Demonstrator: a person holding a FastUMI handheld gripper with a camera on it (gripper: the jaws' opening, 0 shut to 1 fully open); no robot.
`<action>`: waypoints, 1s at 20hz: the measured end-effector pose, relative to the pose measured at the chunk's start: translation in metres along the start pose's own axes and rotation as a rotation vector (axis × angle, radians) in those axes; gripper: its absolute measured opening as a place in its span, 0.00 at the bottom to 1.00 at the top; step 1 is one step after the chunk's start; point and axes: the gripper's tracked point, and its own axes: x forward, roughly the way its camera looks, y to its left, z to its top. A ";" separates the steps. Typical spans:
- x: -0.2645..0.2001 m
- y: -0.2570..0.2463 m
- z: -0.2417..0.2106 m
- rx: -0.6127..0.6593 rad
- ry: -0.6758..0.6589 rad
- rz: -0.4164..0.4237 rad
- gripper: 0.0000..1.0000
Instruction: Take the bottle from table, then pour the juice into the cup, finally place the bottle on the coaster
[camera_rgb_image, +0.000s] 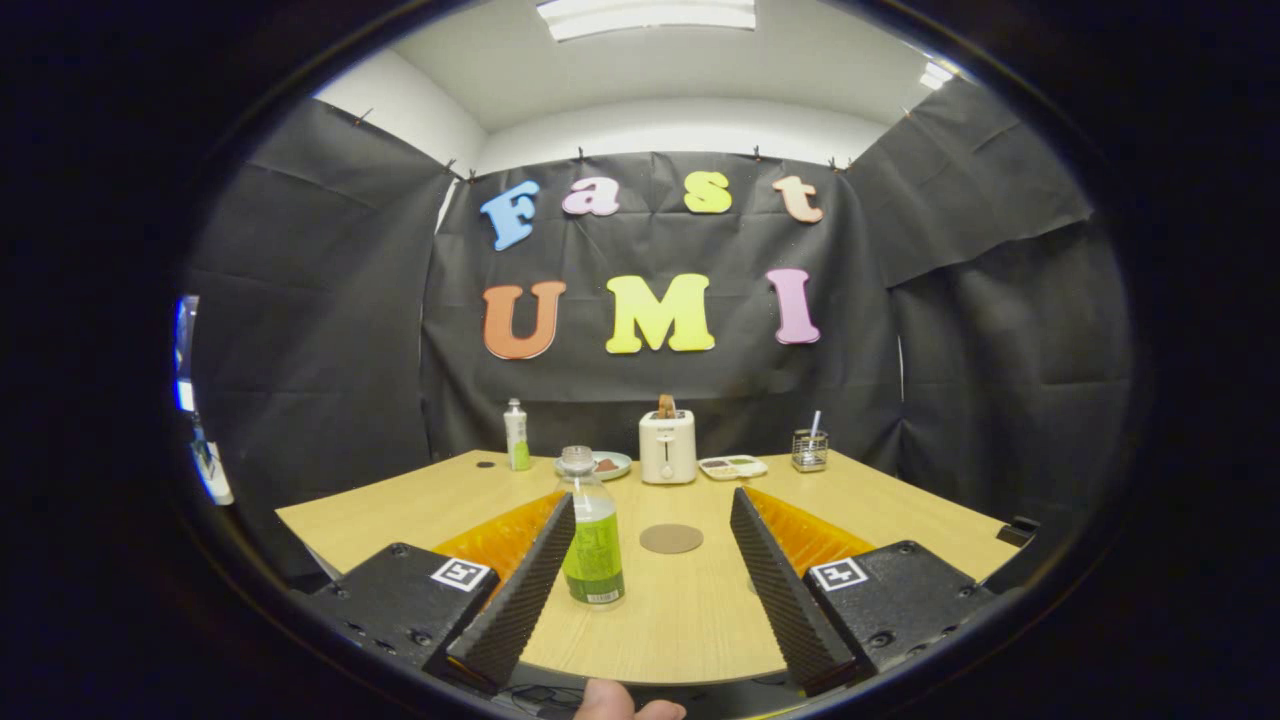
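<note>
The table (900, 520) carries the bottle (592, 530), which stands upright just beside the left finger of the tool (650, 505), with the coaster (671, 538) beyond; the tool is wide open, holding nothing, so the taking step is in hand: next, I judge, center the bottle and close

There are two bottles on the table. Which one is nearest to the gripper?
The clear bottle with the green label, standing just ahead of the open gripper, beside one finger. The slim white bottle stands far back near the wall.
</note>
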 end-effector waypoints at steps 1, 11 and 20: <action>0.000 0.001 -0.001 -0.001 -0.001 0.000 1.00; 0.001 0.016 -0.003 0.003 0.008 0.014 1.00; 0.007 0.034 -0.026 0.035 0.045 0.026 1.00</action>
